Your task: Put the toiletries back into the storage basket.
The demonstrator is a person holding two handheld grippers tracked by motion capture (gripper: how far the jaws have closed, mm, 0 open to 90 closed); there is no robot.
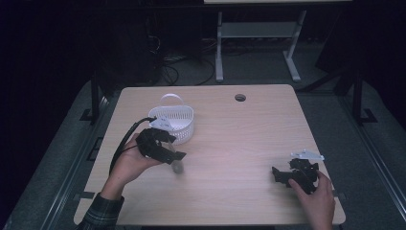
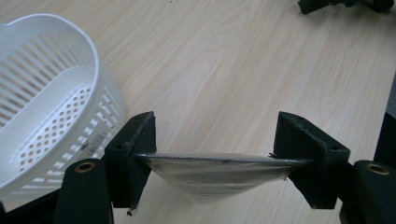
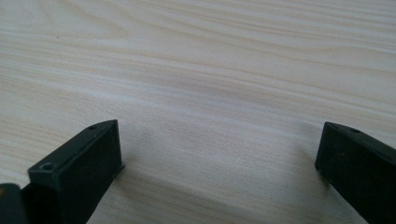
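At far left I see the white basket (image 1: 173,123) just behind my left gripper (image 1: 174,160), whose jaws clamp a clear plastic cup (image 2: 219,173) by its rim above the table (image 1: 230,139). The left gripper view shows that grip; from above the cup is a blur. My right gripper (image 3: 219,158) rests wide open, empty.

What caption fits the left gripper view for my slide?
Left gripper shut on a clear bowl beside the white basket, above the wooden table.

table (image 1: 230,139): matt pale wood | basket (image 2: 46,93): white perforated plastic | cup (image 2: 219,175): clear plastic
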